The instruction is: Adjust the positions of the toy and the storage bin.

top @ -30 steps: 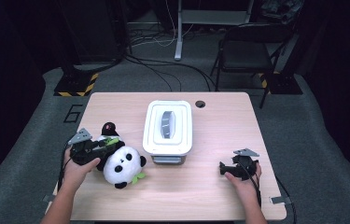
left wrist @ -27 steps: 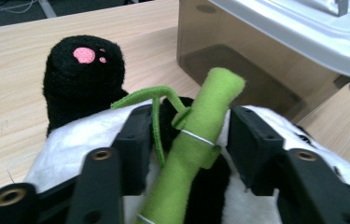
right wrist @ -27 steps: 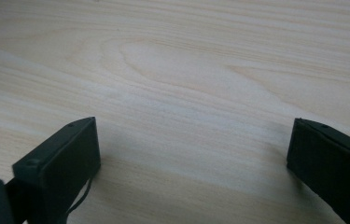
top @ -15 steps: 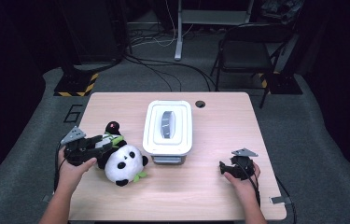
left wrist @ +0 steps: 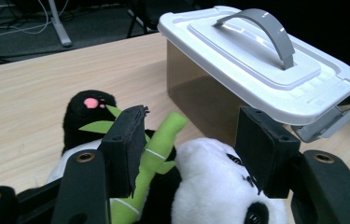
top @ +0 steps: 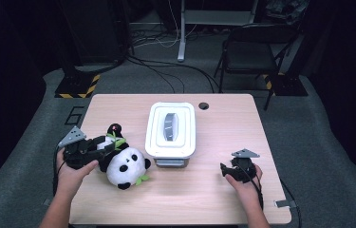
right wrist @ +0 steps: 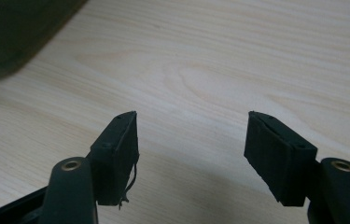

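At the left of the tabletop (top: 204,199) we see the left tool (top: 100,151), held in the person's left hand (top: 71,173) and pointed toward the centre. Its jaws stand wide on either side of the plush panda (top: 123,164). In the left gripper view, the left tool (left wrist: 189,149) shows one pad just beside the green bamboo stalk (left wrist: 156,154) and the other pad beside the white head; we see no pad pressing into the plush. These jaws have just been closing slightly after a wider opening, with the panda between them.

The panda lies on the tabletop on its side, near the left front edge, its white head toward the front and a black paw with a pink pad (left wrist: 91,102) toward the rear. It rests just beside the storage box (top: 171,130), without clear contact.

The box stands at mid-table, lid on, with a grey handle (left wrist: 261,28) across the white lid and a front latch (left wrist: 322,126) hanging open.

At the right, well apart from the box, the right tool (top: 224,170) is held in the right hand (top: 247,183) above bare wood. In the right gripper view, the right tool (right wrist: 191,140) shows a moderate gap with nothing between the pads; these jaws have just been closing.
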{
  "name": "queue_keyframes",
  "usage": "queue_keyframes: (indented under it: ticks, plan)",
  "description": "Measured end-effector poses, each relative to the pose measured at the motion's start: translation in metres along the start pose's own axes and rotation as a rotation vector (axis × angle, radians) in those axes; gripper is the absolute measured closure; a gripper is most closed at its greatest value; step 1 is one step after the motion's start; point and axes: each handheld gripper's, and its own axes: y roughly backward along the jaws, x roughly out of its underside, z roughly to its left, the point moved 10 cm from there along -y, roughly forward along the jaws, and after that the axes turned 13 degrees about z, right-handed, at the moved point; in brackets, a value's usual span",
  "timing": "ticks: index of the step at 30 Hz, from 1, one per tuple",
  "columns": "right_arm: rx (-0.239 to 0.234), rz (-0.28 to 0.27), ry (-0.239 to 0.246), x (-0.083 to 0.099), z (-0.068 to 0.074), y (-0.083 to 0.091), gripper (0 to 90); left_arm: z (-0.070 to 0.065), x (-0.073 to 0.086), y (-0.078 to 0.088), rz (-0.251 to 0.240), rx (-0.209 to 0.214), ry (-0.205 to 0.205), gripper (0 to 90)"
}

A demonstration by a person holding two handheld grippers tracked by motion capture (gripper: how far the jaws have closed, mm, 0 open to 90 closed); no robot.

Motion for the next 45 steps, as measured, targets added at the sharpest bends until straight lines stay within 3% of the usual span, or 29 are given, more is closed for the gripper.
queue_keyframes:
  ticks: [9,20,32,37,45]
  plan:
    - [-0.033,-0.015,0.065,-0.015,0.020,0.016,40.3,-0.011,-0.001,-0.013,0.046,0.025,-0.032,43.6]
    - [-0.145,-0.037,0.129,-0.040,0.051,0.038,43.3,-0.027,-0.012,-0.038,0.087,0.045,-0.063,42.8]
    - [-0.221,-0.105,0.115,-0.071,0.072,0.055,41.7,-0.039,-0.021,-0.066,0.131,0.071,-0.088,42.8]
    - [-0.235,-0.132,0.105,-0.084,0.074,0.062,42.6,-0.037,-0.021,-0.073,0.142,0.068,-0.074,42.8]
    - [-0.267,-0.143,0.111,-0.101,0.087,0.060,40.3,-0.035,-0.018,-0.081,0.158,0.042,-0.085,42.8]
